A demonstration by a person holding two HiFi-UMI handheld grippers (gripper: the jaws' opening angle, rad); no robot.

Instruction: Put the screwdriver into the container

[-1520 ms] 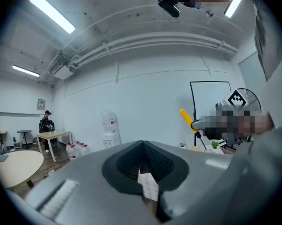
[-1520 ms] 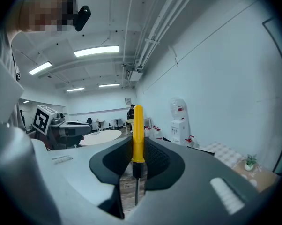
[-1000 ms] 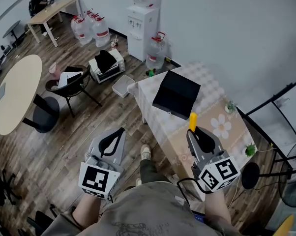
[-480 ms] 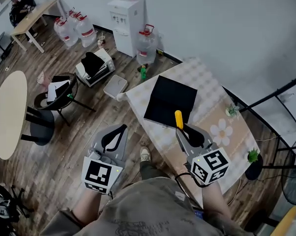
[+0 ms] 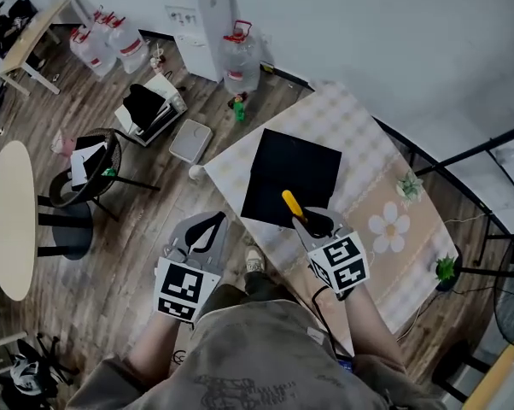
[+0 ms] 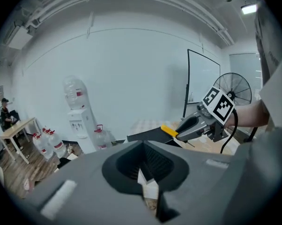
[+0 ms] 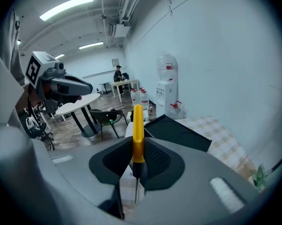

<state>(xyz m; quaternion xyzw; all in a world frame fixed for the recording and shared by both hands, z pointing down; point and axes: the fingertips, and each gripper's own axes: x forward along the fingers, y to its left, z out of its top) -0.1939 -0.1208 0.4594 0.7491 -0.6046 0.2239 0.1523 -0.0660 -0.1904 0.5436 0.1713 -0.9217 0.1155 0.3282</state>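
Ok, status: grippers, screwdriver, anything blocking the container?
Right gripper shut on screwdriver, yellow handle forward. Left gripper shut, empty. Container open just ahead; nothing seen blocking it.

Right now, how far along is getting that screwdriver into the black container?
Done: the screwdriver is picked up, clamped in the jaws of the right gripper, yellow handle pointing forward. In hand: it hangs at the near edge of the black container on the table; its height above is unclear. Left: lower it in and open the jaws. The left gripper is empty, beside the table.
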